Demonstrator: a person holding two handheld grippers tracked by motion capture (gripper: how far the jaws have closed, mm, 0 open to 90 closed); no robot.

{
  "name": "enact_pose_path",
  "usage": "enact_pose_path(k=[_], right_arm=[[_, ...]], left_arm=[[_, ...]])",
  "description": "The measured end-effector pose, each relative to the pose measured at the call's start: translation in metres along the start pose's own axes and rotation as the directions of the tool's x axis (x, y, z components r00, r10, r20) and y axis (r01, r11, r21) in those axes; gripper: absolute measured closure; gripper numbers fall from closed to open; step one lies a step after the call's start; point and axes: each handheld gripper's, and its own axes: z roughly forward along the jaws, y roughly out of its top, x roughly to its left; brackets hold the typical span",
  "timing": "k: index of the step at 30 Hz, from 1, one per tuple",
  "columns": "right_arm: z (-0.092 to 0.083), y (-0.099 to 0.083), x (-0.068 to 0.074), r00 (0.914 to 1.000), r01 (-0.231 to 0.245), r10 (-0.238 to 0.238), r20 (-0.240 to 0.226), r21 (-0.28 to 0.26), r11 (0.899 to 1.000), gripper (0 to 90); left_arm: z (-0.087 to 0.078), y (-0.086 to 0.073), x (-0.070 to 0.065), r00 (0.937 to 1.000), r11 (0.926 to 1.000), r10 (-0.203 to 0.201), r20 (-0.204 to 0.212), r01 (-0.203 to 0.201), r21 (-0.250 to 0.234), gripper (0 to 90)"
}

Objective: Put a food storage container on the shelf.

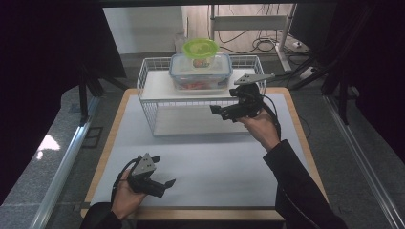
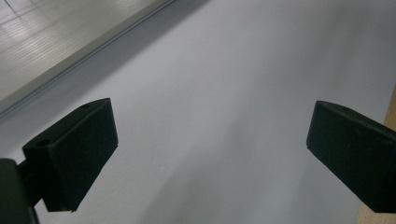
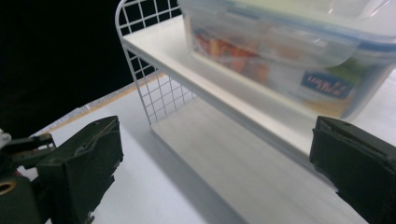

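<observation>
The clear plastic food container (image 1: 200, 71), sealed with a clip-on lid and carrying a green-lidded tub (image 1: 200, 47), rests on the upper shelf of the white wire rack (image 1: 148, 88); judged rigid, smooth-walled and moderately heavy with contents, it is best gripped across a short end below the lid rim. The right gripper (image 1: 224, 110) hangs just beside it with jaws spread and empty, while the left gripper (image 1: 165, 183) rests low over the white table mat (image 1: 215, 162), jaws likewise apart. The right gripper view resolves the container's label (image 3: 327, 85) and orange contents; the high view supplies the tub on top.

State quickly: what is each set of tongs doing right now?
Left tongs: open, empty, over the mat.
Right tongs: open, empty, near the box.
</observation>
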Motion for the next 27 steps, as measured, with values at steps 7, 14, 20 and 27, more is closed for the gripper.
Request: enact_pose_path(k=[7,14,20,27], right_arm=[[0.004,-0.019,0.009,0.9995,0.030,-0.030,-0.004,0.006,1.000,1.5],[0.007,-0.041,0.013,0.9997,0.012,-0.011,-0.022,0.005,1.000,1.1],[0.011,-0.064,0.013,0.9997,0.012,-0.012,-0.019,0.027,1.000,1.0],[0.019,-0.088,0.014,0.9998,0.015,-0.014,-0.015,0.078,0.997,0.0]], left_arm=[[0.000,0.000,0.000,1.0000,0.9999,0.007,0.002,-0.007,0.008,2.1],[0.001,0.000,-0.001,1.0000,0.9999,0.005,0.004,-0.005,0.009,2.1],[0.001,0.000,-0.001,1.0000,0.9999,0.004,0.008,-0.004,0.010,2.1],[0.004,-0.001,-0.001,0.9996,0.9996,-0.004,0.026,0.003,0.027,2.1]])
